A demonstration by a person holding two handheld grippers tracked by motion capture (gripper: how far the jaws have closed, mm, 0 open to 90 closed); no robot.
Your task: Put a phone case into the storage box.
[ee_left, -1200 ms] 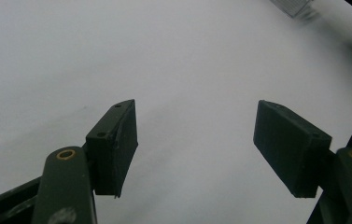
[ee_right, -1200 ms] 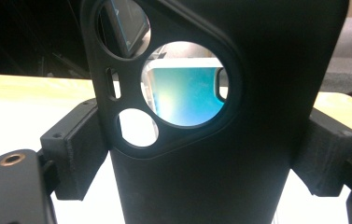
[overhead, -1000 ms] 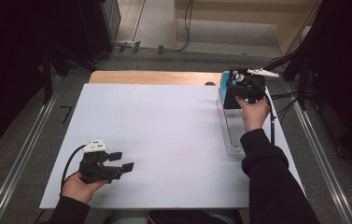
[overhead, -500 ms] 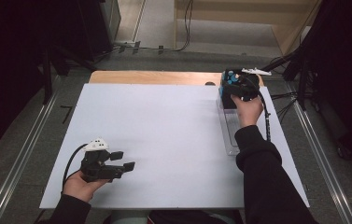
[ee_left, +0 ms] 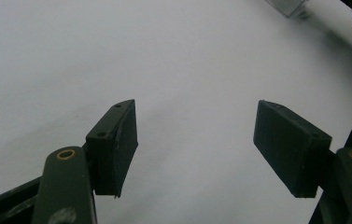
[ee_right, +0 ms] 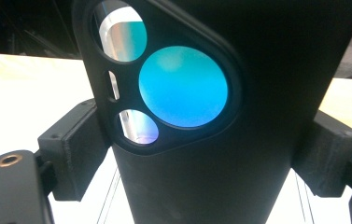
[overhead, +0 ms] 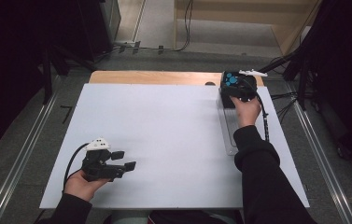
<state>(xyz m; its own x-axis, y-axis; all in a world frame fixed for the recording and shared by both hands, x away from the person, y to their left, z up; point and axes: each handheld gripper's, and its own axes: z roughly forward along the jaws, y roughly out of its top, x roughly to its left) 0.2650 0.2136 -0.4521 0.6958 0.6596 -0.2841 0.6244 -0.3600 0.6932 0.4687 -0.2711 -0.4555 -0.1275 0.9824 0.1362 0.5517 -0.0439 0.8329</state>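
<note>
From my remote station I note a large white rectangular board [overhead: 164,140] serving as the work surface. It lies on a light wooden tabletop [overhead: 150,77], a strip of which shows along the far edge. A small dark round mark [overhead: 209,84] sits on that strip, close to the board's far edge; I cannot tell what it is. Grey metal rails [overhead: 19,163] run along both sides of the table over grey flooring [overhead: 159,28]. Black cables [overhead: 183,32] trail across the floor beyond the table. A pale wooden bench-like structure [overhead: 239,18] stands at the back.

Black phone case [ee_right: 239,154] with blue-lit cutouts; white table [overhead: 164,126].
</note>
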